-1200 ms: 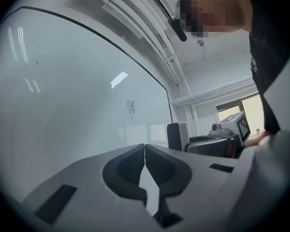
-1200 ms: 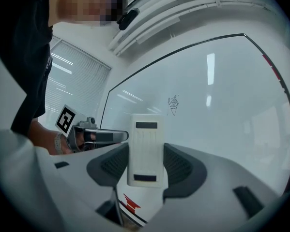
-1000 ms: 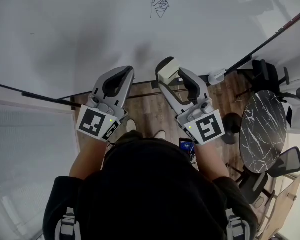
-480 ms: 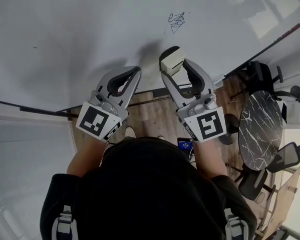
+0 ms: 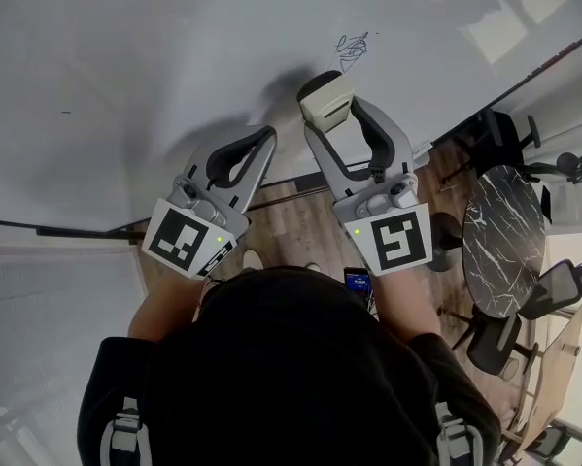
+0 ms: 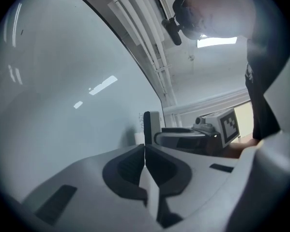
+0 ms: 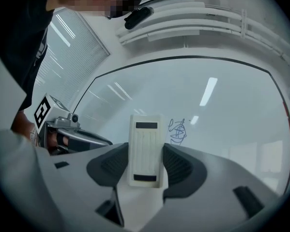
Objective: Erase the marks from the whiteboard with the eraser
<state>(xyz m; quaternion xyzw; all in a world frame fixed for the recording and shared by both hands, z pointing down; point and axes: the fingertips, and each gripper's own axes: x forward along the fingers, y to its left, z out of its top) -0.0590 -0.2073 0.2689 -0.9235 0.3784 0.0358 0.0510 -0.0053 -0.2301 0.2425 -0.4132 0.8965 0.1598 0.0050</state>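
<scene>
The whiteboard [image 5: 174, 56] fills the upper part of the head view. One small scribbled mark [image 5: 351, 49] is seen on it, toward 1 o'clock from the frame centre.

Right gripper [image 5: 326, 100]: the jaws are closed on the eraser [image 5: 327, 103], which is pinched by its two long sides. In the right gripper view the eraser [image 7: 145, 149] stands upright between the dark jaw pads, its ribbed cream back turned to the camera. The mark [image 7: 177, 132] is seen just beside it, at 1 o'clock. Whether the eraser touches the board cannot be told.

Left gripper [image 5: 263, 142]: it is held at 8 o'clock of the right gripper, close to the board. In the left gripper view its jaws [image 6: 145, 161] are pressed together with nothing between them.

A round marble-topped table [image 5: 499, 241] is noted at 3 o'clock in the head view, with office chairs beside it on a wooden floor [image 5: 300, 226].
</scene>
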